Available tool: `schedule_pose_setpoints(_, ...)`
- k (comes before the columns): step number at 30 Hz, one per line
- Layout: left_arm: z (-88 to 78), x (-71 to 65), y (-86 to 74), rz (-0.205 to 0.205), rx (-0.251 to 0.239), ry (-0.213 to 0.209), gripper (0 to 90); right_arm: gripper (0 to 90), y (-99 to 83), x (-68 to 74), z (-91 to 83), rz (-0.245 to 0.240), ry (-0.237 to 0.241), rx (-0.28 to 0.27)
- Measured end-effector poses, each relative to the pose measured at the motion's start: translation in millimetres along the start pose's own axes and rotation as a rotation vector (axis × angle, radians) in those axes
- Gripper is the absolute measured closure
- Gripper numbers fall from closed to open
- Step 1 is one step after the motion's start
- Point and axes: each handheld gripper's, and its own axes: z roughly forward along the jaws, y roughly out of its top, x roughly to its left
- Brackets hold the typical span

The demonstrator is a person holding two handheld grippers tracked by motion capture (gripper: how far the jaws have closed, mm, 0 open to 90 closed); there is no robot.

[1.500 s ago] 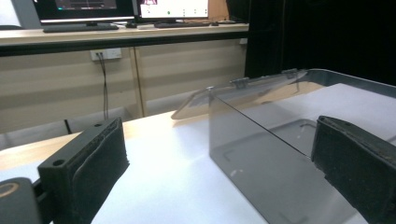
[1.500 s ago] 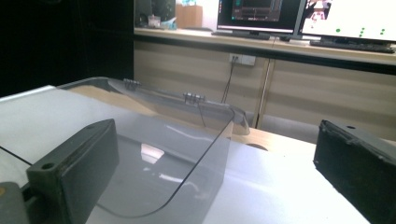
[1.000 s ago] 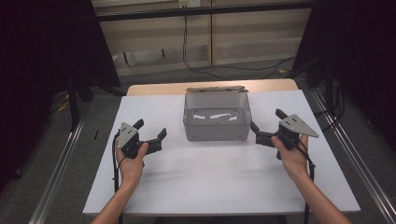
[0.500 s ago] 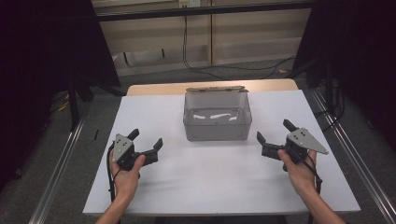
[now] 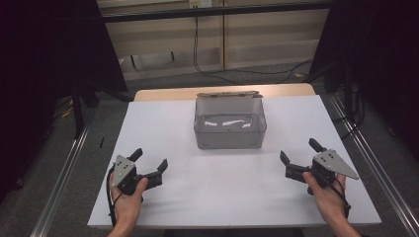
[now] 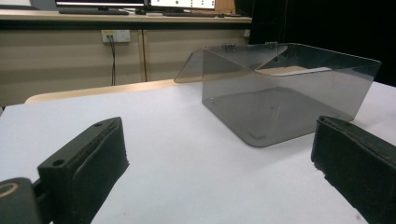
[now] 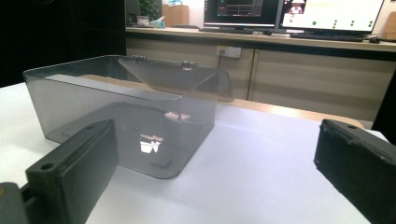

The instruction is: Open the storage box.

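A clear grey plastic box [image 5: 230, 123] with its hinged lid swung back stands at the middle rear of the white table [image 5: 232, 192]; it looks empty. My left gripper [image 5: 149, 159] rests low near the front left, jaws wide apart with nothing between them. My right gripper [image 5: 300, 152] sits near the front right, also open and holding nothing. In the left gripper view the box [image 6: 280, 100] lies ahead to the right beyond the black pads [image 6: 93, 158]. In the right gripper view the box [image 7: 126, 112] stands ahead to the left.
The white sheet covers a wooden tabletop whose far edge [image 5: 168, 94] shows behind the box. Metal rails [image 5: 64, 168] run along both sides of the table. Cabinets, cables and monitors [image 7: 289, 11] lie beyond the far edge.
Both grippers have drawn back from beside the box toward the table's front edge and outward, staying open. The box has not moved.
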Motion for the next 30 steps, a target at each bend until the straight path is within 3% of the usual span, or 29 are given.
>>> schedule_pose_setpoints(3, -4.6, 1.5, -1.6, -0.005, 0.007, 0.012, 3.3, 0.0, -1.4, -1.4, -7.2, -0.001, -0.009, 0.004)
schedule_pose_setpoints(5, -6.9, 1.8, -4.0, -0.03, 0.005, 0.017, 3.2, 0.0, -3.3, -2.3, -11.5, 0.001, -0.016, 0.012)
schedule_pose_setpoints(17, -15.3, 2.6, -11.5, -0.008, -0.001, 0.034, 3.2, 0.4, -16.3, -6.9, -28.7, 0.006, -0.05, 0.029)
schedule_pose_setpoints(20, -14.3, 4.9, -15.7, -0.048, 0.017, 0.037, 3.2, 0.1, -18.7, -6.9, -33.9, 0.008, -0.059, 0.026)
schedule_pose_setpoints(23, -15.0, 2.8, -16.7, -0.027, 0.023, 0.046, 3.1, 0.0, -21.5, -6.6, -37.2, 0.009, -0.054, 0.02)
schedule_pose_setpoints(25, -15.2, 1.4, -16.3, -0.016, 0.023, 0.039, 3.1, 0.0, -23.4, -7.7, -37.7, 0.012, -0.063, 0.024)
schedule_pose_setpoints(30, -13.7, -0.9, -17.6, -0.036, 0.036, 0.023, 3.0, 0.0, -23.6, -7.5, -36.4, 0.004, -0.072, 0.015)
